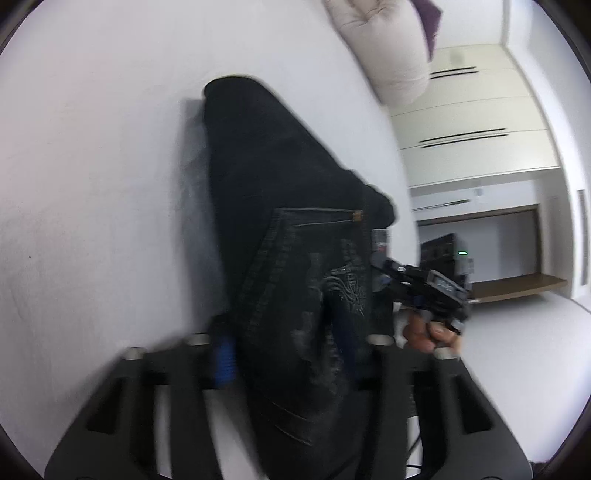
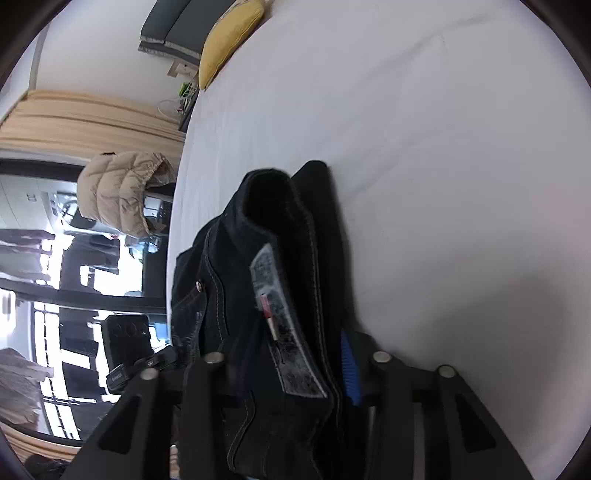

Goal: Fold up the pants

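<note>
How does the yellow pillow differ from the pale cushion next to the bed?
Colour: the yellow pillow is mustard yellow; the pale cushion is off-white.
Surface: the yellow pillow looks smooth, while the pale cushion is tufted with stitched dimples.
What touches it: a purple cloth overlaps the pale cushion's top; nothing lies on the yellow pillow.
Shared: both are plump and sit at the edge of the white bed, far beyond the dark jeans.

Bright, even daylight; blown-out glare through the large dark-framed window (image 2: 74,295). Soft shadows beside the black denim pants (image 1: 280,221) on the white bedsheet (image 2: 424,166). Motion blur throughout; strong fisheye curving, dark corners.
</note>
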{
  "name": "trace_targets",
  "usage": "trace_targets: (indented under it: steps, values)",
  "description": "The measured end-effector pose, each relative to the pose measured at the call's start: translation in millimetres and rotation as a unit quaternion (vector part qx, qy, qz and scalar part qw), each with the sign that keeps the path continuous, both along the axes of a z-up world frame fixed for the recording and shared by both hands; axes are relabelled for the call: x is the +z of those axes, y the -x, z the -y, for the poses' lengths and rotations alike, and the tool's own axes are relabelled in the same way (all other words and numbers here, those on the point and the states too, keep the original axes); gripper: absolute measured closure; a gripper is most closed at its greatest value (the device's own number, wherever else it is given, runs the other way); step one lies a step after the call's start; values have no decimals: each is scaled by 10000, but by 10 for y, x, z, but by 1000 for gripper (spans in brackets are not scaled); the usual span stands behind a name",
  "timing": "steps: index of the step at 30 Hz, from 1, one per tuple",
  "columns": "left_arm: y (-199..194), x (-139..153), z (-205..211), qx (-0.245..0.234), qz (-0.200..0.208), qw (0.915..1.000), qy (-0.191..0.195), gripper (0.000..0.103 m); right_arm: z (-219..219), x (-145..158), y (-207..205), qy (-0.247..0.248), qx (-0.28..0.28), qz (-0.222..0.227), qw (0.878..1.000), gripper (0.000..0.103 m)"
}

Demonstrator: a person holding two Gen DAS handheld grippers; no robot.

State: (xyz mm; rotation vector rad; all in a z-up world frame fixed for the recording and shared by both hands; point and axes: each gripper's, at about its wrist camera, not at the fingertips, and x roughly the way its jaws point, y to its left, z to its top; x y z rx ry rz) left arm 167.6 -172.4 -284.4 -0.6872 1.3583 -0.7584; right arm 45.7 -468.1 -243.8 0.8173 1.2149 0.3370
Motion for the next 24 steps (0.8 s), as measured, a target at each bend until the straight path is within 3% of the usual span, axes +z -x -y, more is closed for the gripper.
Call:
trace_targets:
  steps: [6, 13, 19, 24]
  values:
    - [52, 49, 113, -95, 271, 9994, -197, 85, -167, 245, 50, 616, 79, 213, 9978, 81]
    - [70, 37, 132, -53, 761, 9968, -224, 87, -417, 790, -210, 721, 253, 739, 9943, 83]
    - [-753, 392, -364, 87, 1225, 9905, -624, 87, -704, 950, -1067, 524, 282, 983, 9934, 83]
    - [-1486, 365, -670, 208, 1226, 9881, -902, 87, -993, 881, -1805, 467, 297, 980, 9936, 83]
